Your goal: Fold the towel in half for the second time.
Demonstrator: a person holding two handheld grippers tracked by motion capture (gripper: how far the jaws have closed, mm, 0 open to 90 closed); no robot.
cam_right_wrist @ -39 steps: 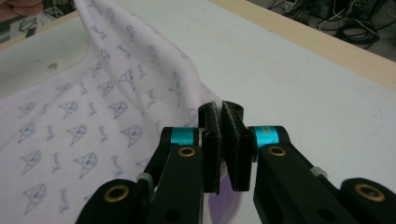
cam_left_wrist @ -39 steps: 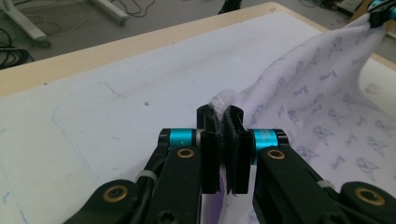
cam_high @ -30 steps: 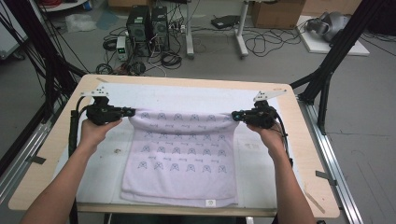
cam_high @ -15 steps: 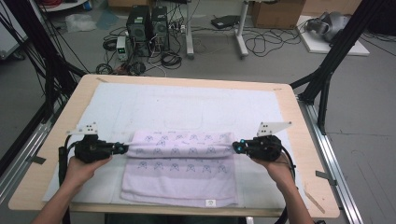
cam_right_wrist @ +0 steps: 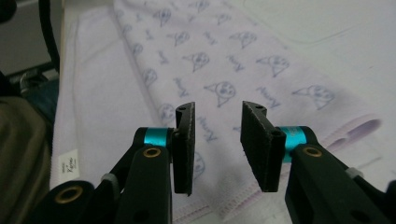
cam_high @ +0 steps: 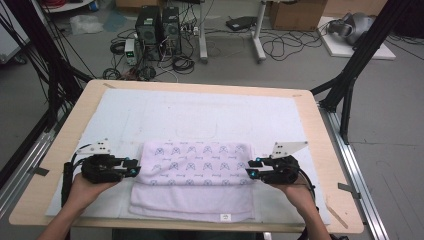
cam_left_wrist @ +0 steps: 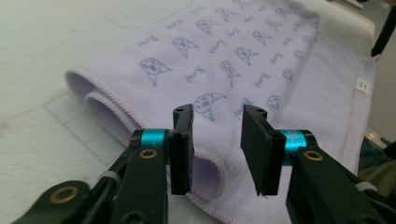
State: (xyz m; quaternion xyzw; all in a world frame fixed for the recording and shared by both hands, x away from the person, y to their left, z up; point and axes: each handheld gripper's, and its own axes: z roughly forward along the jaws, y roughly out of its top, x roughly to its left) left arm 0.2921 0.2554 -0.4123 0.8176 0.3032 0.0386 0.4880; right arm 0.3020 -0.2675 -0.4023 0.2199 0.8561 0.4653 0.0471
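On the white mat (cam_high: pixel 150 115) lies the folded lilac towel (cam_high: pixel 195 180); left gripper (cam_high: pixel 134 170) and right gripper (cam_high: pixel 251 169) flank its ends, jaws just parted, a gap showing, gripping nothing.

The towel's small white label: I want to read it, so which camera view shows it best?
The right gripper view: the label sits large at the towel's corner, print visible though too blurred to read. The high view shows it tiny on the near hem; the left gripper view shows it small and far off.
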